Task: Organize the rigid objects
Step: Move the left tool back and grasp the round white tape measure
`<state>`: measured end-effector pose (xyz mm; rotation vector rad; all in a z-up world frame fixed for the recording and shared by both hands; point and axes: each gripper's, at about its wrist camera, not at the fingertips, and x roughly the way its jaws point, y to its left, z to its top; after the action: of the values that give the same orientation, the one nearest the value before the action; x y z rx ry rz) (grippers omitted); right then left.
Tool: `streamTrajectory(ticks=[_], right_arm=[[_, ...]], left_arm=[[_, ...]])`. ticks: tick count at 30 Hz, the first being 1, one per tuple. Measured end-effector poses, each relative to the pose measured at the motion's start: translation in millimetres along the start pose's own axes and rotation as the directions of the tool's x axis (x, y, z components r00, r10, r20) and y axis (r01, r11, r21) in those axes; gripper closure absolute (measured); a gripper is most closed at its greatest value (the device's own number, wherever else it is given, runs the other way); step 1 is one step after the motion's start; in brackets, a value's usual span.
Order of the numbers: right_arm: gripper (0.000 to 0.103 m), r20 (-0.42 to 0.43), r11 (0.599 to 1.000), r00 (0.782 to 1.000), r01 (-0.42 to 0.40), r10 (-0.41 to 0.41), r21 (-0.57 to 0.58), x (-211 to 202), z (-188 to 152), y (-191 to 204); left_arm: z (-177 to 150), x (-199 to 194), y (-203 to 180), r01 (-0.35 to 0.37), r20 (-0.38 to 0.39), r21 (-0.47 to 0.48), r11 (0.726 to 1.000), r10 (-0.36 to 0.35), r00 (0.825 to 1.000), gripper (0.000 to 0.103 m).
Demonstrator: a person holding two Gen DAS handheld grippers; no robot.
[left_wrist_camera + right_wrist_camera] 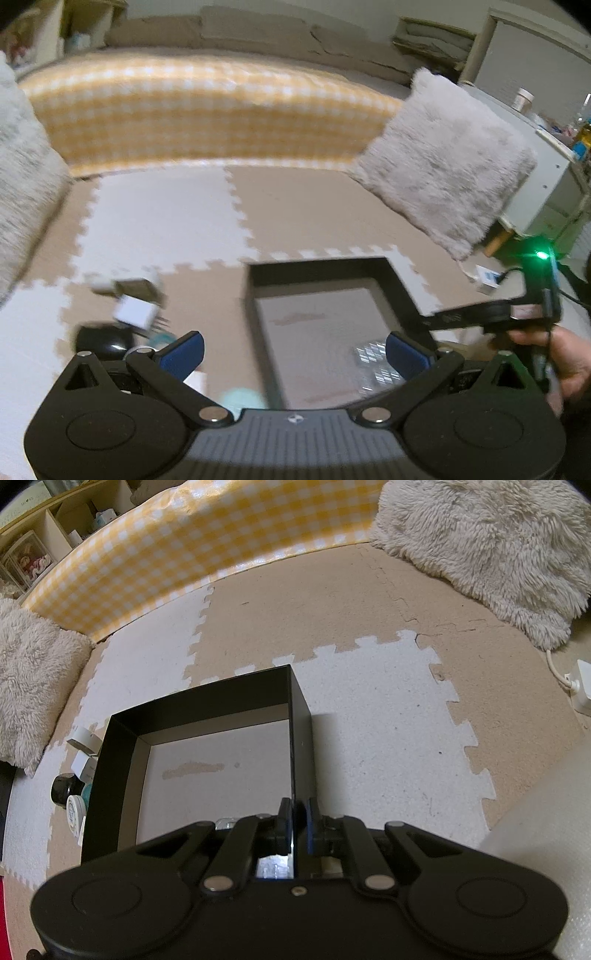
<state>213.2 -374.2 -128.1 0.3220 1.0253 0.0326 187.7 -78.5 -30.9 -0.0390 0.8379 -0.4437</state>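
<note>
A black open box (325,271) (207,701) with a grey floor stands on the foam mat. My right gripper (295,823) is shut on the box's right wall, one finger inside and one outside. In the left wrist view that gripper (465,317) reaches in from the right onto the box wall, held by a person's hand (550,354). My left gripper (293,356) hangs open above the box's near left part with nothing between its blue pads (183,354). A shiny foil packet (375,362) lies inside the box. Small white boxes (129,299) (86,753), a black round object (103,338) (64,788) and a teal item sit left of the box.
A yellow checked mattress edge (207,118) runs along the back. Fluffy cushions (439,162) (491,542) lie right and left (33,686). A white charger with cable (580,686) lies at far right. A white cabinet (532,177) stands right, shelves (55,528) at back left.
</note>
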Motion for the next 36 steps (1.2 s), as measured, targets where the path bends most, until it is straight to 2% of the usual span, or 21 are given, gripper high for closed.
streamTrajectory(ticks=[7, 14, 23, 27, 31, 36], right_arm=[[0.095, 0.000, 1.000, 1.000, 0.001, -0.001, -0.002, 0.2, 0.7, 0.7], [0.095, 0.000, 1.000, 1.000, 0.003, -0.003, -0.005, 0.0, -0.1, 0.5], [0.095, -0.002, 1.000, 1.000, 0.009, -0.009, -0.009, -0.2, -0.7, 1.0], [0.095, -0.004, 1.000, 1.000, 0.011, -0.011, -0.013, -0.4, -0.7, 0.1], [0.096, -0.003, 1.000, 1.000, 0.016, -0.016, -0.018, -0.4, -0.6, 1.4], [0.096, -0.003, 0.999, 1.000, 0.029, -0.029, -0.028, -0.7, -1.0, 5.8]], left_arm=[[-3.5, -2.0, 37.1, -0.136, 0.043, 0.033, 0.990, 0.135, 0.990, 0.000], [-21.4, 17.1, 73.8, -0.177, -0.026, 0.001, 0.984, 0.177, 0.984, 0.000], [-36.7, 43.3, 93.3, -0.256, -0.106, -0.049, 0.965, 0.250, 0.963, 0.000], [-37.9, 55.5, 101.4, -0.248, -0.145, -0.119, 0.961, 0.230, 0.962, 0.001], [-42.1, 68.1, 113.3, -0.238, -0.176, -0.217, 0.947, 0.202, 0.964, 0.016], [-48.4, 79.0, 133.2, -0.223, -0.186, -0.380, 0.898, 0.162, 0.969, 0.022]])
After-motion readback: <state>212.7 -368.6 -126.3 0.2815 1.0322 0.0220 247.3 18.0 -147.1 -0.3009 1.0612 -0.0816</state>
